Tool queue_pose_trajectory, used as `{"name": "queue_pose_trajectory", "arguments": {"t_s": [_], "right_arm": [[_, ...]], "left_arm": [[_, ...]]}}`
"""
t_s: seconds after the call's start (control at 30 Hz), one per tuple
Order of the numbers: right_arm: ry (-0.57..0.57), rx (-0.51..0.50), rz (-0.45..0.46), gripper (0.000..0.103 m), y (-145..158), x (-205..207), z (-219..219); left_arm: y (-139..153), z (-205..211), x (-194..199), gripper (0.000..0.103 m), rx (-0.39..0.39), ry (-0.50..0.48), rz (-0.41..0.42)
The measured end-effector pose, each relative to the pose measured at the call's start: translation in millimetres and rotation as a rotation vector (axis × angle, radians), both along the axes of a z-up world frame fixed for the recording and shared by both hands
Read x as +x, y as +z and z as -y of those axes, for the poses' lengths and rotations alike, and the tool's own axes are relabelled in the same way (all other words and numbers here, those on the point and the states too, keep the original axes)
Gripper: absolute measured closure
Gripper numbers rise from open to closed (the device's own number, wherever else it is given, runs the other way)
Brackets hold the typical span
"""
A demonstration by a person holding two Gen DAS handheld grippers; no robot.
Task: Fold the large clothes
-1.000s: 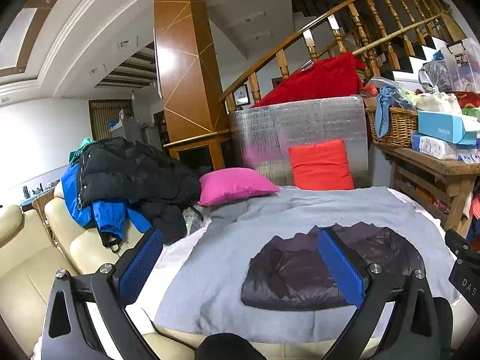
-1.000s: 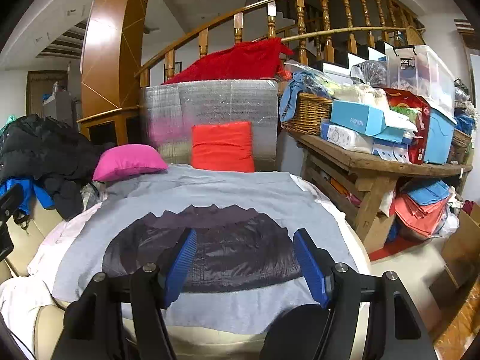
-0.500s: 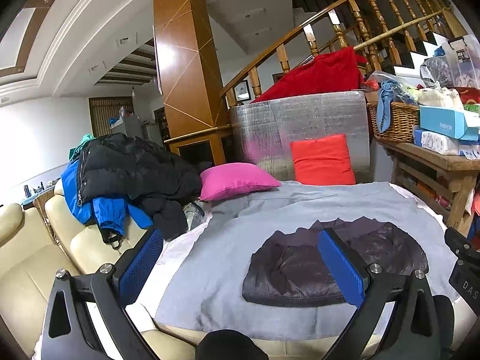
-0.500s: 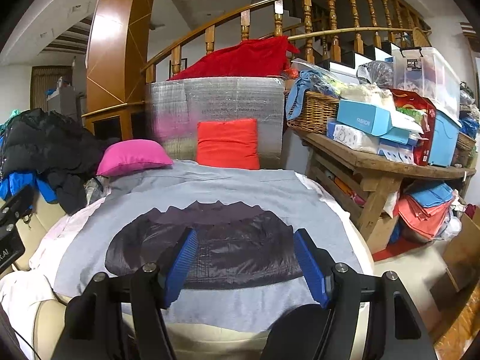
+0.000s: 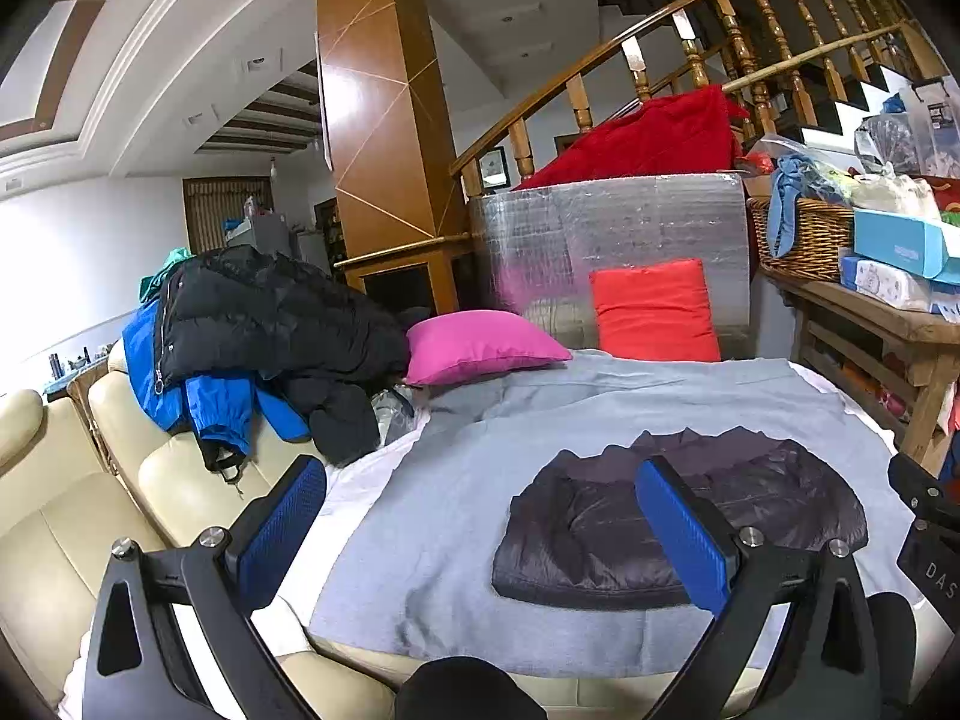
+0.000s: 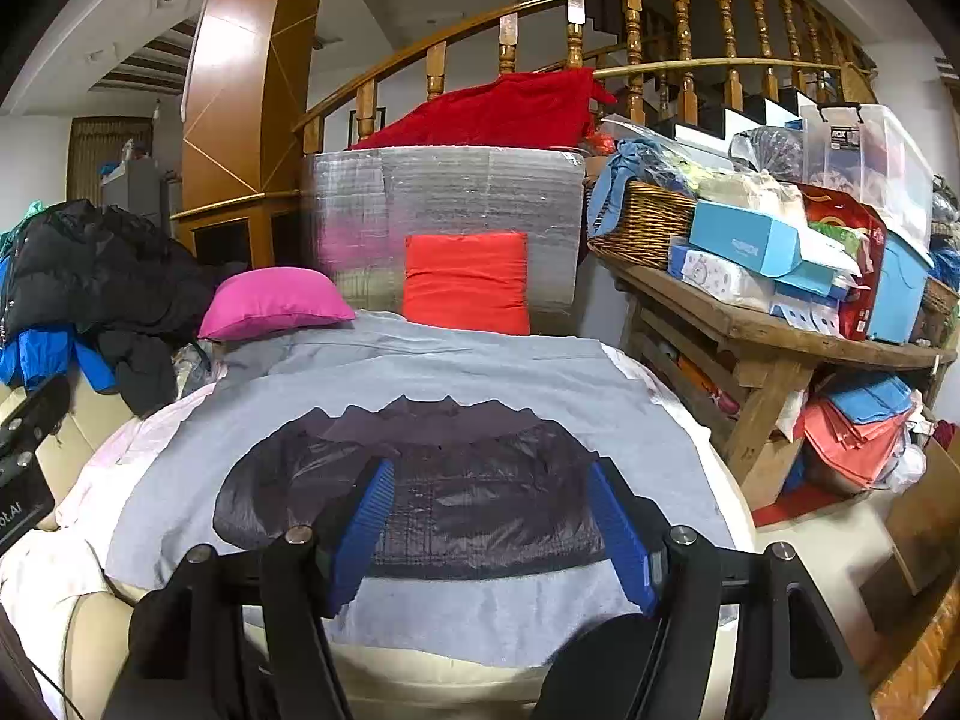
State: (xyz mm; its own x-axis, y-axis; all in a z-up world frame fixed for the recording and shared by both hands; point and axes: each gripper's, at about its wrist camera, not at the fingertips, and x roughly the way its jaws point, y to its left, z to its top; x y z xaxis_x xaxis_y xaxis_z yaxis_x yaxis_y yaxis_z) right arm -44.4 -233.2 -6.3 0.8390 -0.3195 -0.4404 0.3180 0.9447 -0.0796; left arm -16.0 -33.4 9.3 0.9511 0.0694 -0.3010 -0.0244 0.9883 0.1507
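The dark puffer jacket (image 6: 414,492) lies already folded, low centre of frame, on the grey cloth (image 6: 456,372). Best approach: pinch opposite side edges evenly. Left gripper (image 5: 480,525) and right gripper (image 6: 489,531) both gape wide, empty. Count: one jacket, two cushions, pink (image 6: 273,303) and red (image 6: 467,282).

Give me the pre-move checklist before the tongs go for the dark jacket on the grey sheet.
1. Left tongs open and empty: ok.
2. Right tongs open and empty: ok.
3. Dark jacket lies flat on the grey sheet, nothing on top: ok.
4. Jacket already folded: cannot tell.
5. Pink pillow and red pillow apart from the jacket: ok.
6. Coat pile off the sheet: ok.
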Motion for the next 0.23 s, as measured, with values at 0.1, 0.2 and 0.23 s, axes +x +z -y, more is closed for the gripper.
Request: {"name": "queue_pose_trajectory", "arguments": {"t_s": [0.1,0.2,0.23], "right_arm": [[0.001,0.001,-0.018,0.033,-2.3,12.3,3.0],[-0.011,0.006,-0.025,0.033,-4.6,24.7,10.4],[-0.016,0.008,-0.029,0.033,-5.6,29.1,13.8]], "left_arm": [[-2.6,2.9,9.4,0.001,0.0,-0.01,-0.001],[-8.4,10.1,24.3,0.001,0.005,-0.017,-0.011],[-10.9,12.3,31.2,0.001,0.002,-0.02,-0.024]]}}
